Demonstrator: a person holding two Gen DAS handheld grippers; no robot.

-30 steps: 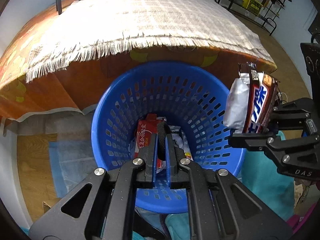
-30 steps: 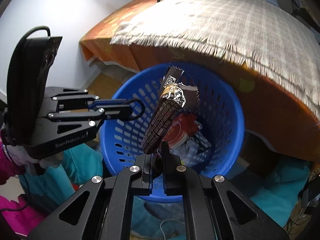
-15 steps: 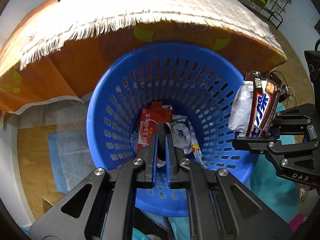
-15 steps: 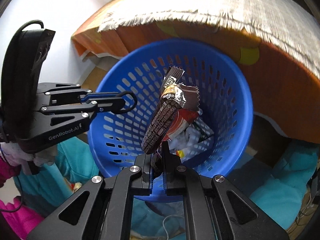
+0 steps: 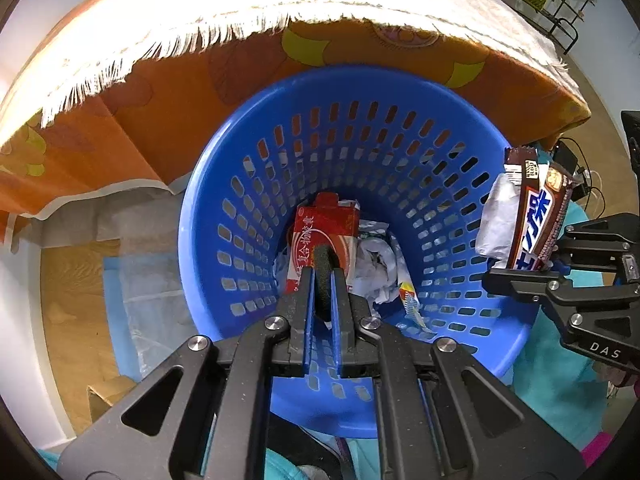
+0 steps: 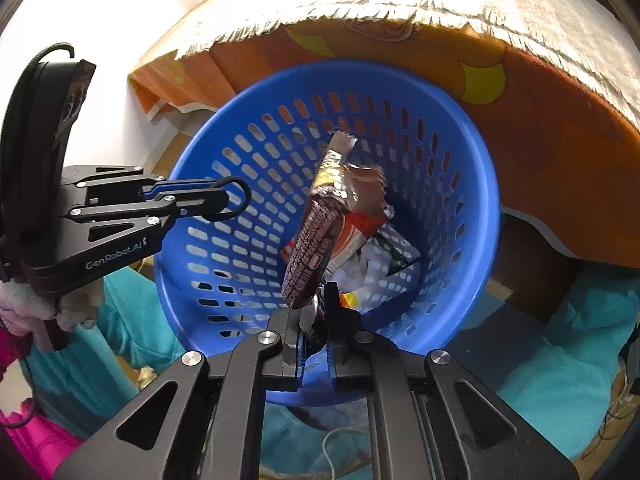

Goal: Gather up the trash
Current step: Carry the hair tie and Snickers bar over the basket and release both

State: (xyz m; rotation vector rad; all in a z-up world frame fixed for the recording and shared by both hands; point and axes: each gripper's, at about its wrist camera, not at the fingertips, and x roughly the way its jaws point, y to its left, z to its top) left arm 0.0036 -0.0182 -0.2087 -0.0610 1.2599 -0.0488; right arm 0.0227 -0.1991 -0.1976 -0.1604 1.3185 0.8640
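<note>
Both grippers now sit lower over the blue basket [image 5: 224, 216], whose perforated wall fills more of each frame than a second ago. At lower centre of the left wrist view, the left gripper [image 5: 323, 280] is clenched on a thin black loop [image 5: 322, 276] that stands up between its blue pads. At lower centre of the right wrist view, the right gripper [image 6: 316, 322] grasps the bottom end of a brown candy wrapper [image 6: 320, 236], which stands tilted above the basket opening. Inside the basket lie a red carton [image 5: 320, 232] and crumpled white paper [image 5: 376, 268]. An orange cloth [image 5: 160, 120] under a fringed beige cloth [image 5: 240, 12] hangs behind.
</note>
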